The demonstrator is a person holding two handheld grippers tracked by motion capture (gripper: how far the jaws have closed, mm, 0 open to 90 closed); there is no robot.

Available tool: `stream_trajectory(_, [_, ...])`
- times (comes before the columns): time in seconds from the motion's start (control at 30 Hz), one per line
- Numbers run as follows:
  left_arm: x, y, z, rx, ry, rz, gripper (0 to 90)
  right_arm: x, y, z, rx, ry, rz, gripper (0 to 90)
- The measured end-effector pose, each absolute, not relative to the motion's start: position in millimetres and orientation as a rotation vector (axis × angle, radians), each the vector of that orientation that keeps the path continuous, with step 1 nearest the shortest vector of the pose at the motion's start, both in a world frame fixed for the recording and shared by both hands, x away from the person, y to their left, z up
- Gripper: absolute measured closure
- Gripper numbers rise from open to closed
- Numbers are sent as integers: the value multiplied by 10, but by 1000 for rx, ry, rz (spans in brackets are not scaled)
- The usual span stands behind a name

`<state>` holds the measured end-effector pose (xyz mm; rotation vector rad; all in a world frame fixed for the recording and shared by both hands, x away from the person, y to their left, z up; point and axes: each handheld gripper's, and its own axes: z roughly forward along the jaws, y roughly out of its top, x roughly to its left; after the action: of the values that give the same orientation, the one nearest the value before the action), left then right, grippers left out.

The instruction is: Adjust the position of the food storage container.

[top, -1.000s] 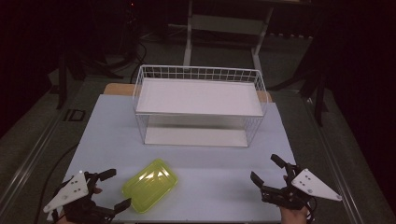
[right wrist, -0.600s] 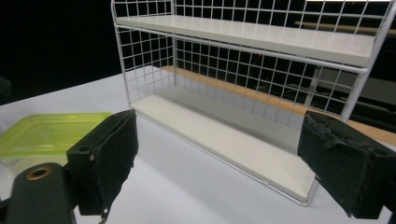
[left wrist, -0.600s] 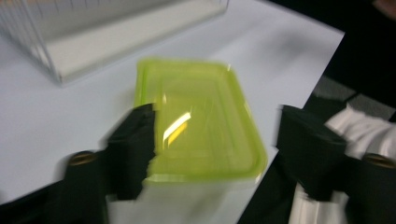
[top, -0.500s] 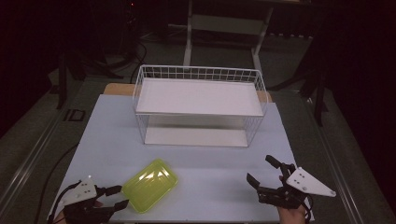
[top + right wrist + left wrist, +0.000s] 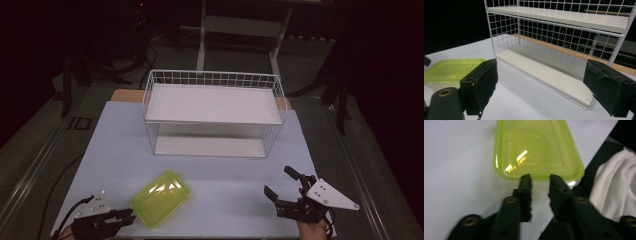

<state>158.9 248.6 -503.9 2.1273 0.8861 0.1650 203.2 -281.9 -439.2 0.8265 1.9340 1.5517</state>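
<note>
The yellow-green container (image 5: 160,198) lies on the white table (image 5: 120,145) near the front edge, left of the middle, turned at a slant so that one short end points toward the near left corner. It is a shallow, see-through plastic box with rounded corners, resting flat, and light glints off its top face.

At that near end sits the left gripper (image 5: 126,218), low over the table. In the left gripper view (image 5: 539,178) its two black jaws reach up to the container's near rim, one on each side of a narrow gap, with their tips at the edge of the plastic. The jaws have just been closing and now stand close together, but whether the pads already press on the rim I cannot tell (the lip sits right at their tips).

The right gripper (image 5: 282,186) is well apart from the container, near the front right corner of the table, its grey three-cornered plate pointing right. Its jaws stand wide apart with nothing between them; the right gripper view (image 5: 540,85) looks between them toward the far side.

Farther back, across the middle of the table, stands a white wire rack (image 5: 215,80) with an upper shelf and a lower shelf, both bare.
</note>
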Motion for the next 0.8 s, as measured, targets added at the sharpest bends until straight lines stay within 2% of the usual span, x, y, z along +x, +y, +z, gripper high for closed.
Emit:
stream_trajectory(0.27, [1610,2504,-5212,2214,933,128,761,2044,-2816,-4397,833,1938,1552,123])
stream_trajectory(0.5, [1718,2399,-5272,2173,1017,75,897,2050,-2825,-4400,839,1937,1557,123])
stream_trajectory(0.8, [1850,2338,-5286,2198,1021,111,900,2049,-2829,-4402,836,1941,1550,123])
